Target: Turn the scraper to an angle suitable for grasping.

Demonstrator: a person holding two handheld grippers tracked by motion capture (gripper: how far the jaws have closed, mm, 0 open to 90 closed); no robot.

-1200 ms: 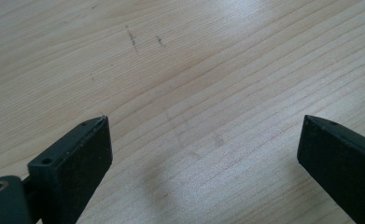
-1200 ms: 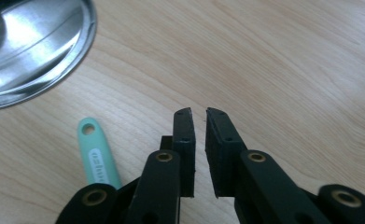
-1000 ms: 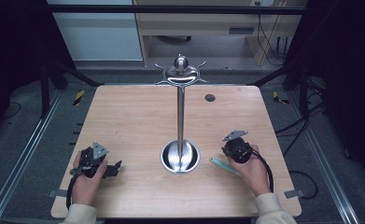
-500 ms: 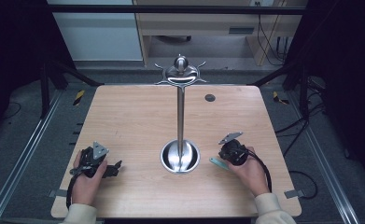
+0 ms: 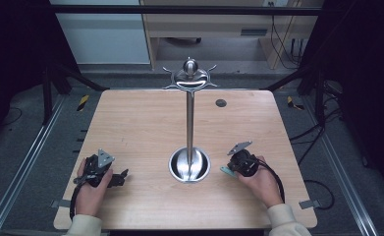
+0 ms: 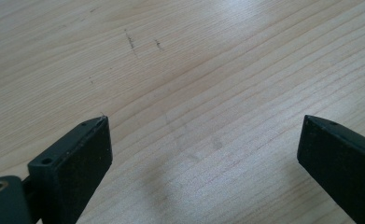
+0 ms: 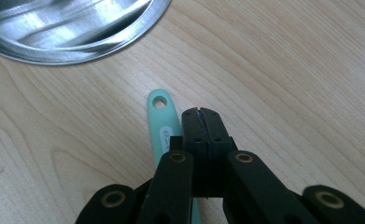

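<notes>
A teal handle (image 7: 164,122) with a hanging hole lies flat on the wooden table (image 5: 130,123), just short of the round base (image 7: 73,32) of a tall metal stand (image 5: 190,123) with hooks at its top. My right gripper (image 7: 200,112) is shut, its jaws pressed together with nothing between the tips; the handle lies beside them on the left and runs under the gripper body. In the high view that gripper (image 5: 232,167) sits right of the base with the teal end (image 5: 225,170) poking out. My left gripper (image 6: 203,135) is open over bare wood, near the table's front left (image 5: 120,176).
The stand's base dish (image 5: 190,164) sits in the middle of the table near the front. A small dark round spot (image 5: 221,103) is at the back right. Dark frame rails and cables surround the table.
The right hand has shifted slightly down and left toward the stand's base, jaws still shut. The left hand has stayed put.
</notes>
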